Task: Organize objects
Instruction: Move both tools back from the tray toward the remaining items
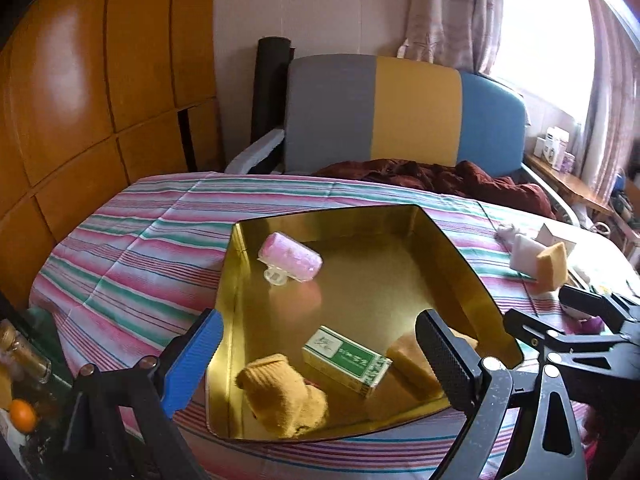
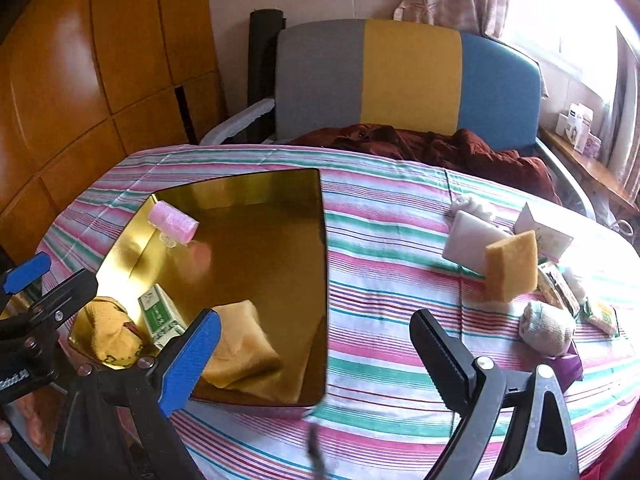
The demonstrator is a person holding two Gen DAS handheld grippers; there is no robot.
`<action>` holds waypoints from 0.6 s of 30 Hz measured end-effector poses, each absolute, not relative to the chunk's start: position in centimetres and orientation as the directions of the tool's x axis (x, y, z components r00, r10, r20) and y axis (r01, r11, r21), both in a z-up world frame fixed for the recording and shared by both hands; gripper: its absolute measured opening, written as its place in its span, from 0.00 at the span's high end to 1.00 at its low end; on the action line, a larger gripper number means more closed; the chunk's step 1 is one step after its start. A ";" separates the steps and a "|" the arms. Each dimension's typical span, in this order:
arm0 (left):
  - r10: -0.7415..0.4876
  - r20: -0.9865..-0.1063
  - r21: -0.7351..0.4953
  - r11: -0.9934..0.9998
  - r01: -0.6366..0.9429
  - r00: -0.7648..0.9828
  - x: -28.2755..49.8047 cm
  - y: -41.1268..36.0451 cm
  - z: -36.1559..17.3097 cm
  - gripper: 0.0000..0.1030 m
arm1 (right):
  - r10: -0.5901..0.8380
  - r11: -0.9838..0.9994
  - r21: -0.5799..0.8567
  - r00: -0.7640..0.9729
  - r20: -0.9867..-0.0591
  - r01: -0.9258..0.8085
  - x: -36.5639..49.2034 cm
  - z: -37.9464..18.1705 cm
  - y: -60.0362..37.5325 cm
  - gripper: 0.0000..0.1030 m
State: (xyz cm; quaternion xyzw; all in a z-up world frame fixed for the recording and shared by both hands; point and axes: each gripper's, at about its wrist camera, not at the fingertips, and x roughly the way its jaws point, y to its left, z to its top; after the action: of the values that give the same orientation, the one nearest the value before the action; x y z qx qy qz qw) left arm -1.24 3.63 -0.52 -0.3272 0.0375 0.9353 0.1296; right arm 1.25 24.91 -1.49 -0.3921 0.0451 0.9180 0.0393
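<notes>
A gold metal tray [image 1: 460,264] [image 2: 280,188] lies on the striped tablecloth. In it are a pink hair roller [image 1: 290,257] [image 2: 174,222], a green and white box [image 1: 346,360] [image 2: 158,312], a yellow sock [image 1: 284,394] [image 2: 108,332] and a yellow sponge [image 1: 408,360] [image 2: 240,344]. My left gripper [image 1: 320,356] [image 2: 48,280] hovers open over the tray's near end, holding nothing. My right gripper [image 2: 316,344] [image 1: 536,304] is open and empty above the tray's near right corner. Right of the tray lie another yellow sponge [image 2: 512,266] [image 1: 552,266], a white block [image 2: 472,240] and a grey sock ball [image 2: 546,326].
Small packets [image 2: 600,312], a purple item [image 2: 572,364] and a white paper box [image 2: 540,228] crowd the table's right edge. A grey, yellow and blue chair [image 2: 408,76] with a dark red cloth [image 2: 440,144] stands behind the table. Wooden cabinets [image 1: 80,100] line the left.
</notes>
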 end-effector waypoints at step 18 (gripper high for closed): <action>0.382 -0.645 -0.051 -0.885 -0.463 -0.661 -0.6 9.3 0.1 0.06 | 0.140 -0.906 0.145 -0.604 -0.784 -0.398 4.7 -2.2 40.0 0.06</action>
State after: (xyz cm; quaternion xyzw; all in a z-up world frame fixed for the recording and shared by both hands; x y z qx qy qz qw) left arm -0.60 9.29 0.10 -0.3397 0.0590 0.9095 0.2323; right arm 4.71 40.02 -2.22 -0.4178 0.1546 0.8822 0.1526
